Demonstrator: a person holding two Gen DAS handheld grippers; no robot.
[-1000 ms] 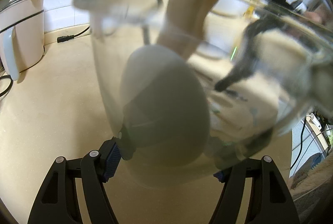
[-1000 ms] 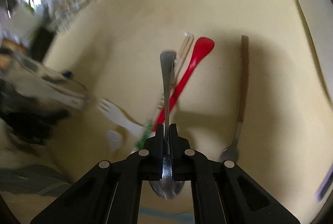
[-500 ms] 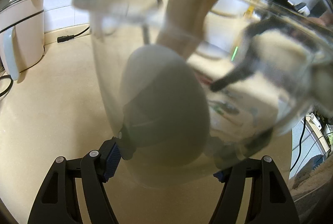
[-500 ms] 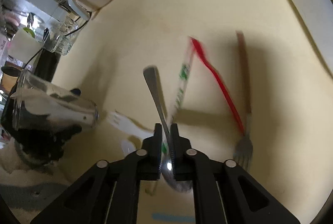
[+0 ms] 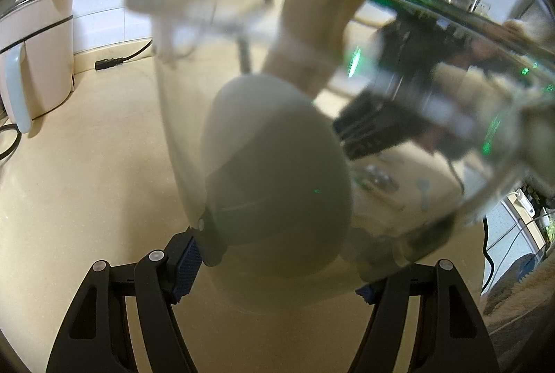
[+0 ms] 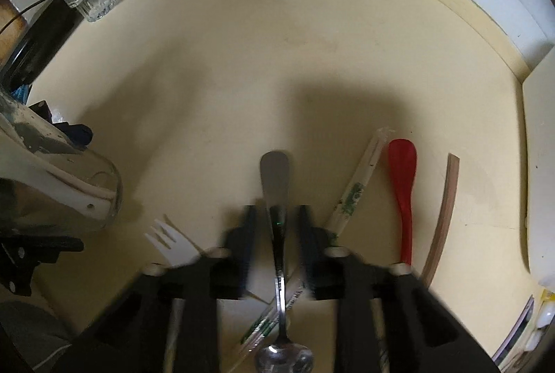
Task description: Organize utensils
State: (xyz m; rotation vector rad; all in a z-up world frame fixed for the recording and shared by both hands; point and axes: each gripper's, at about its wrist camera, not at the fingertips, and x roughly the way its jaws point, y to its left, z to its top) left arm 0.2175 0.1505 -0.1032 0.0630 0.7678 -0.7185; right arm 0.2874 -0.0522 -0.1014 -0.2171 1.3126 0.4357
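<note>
Right gripper (image 6: 275, 243) fingers newly parted off the metal spoon (image 6: 277, 234); left gripper (image 5: 277, 255) clamping the glass jar (image 5: 347, 130) above the cream counter (image 6: 277, 43).

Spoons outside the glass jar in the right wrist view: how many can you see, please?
2. A metal spoon sits between the right claw's closing jaws, not yet gripped; a red spoon lies on the counter to its right. The claw may hide others.

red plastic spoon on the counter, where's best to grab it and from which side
Take the red plastic spoon by its thin handle, below the wide bowl, from straight above, closing across its width. It lies flat on the cream counter, so no side approach gets under it. At the handle, the paper-wrapped chopsticks and the long wooden handle probably leave the most room.
</note>
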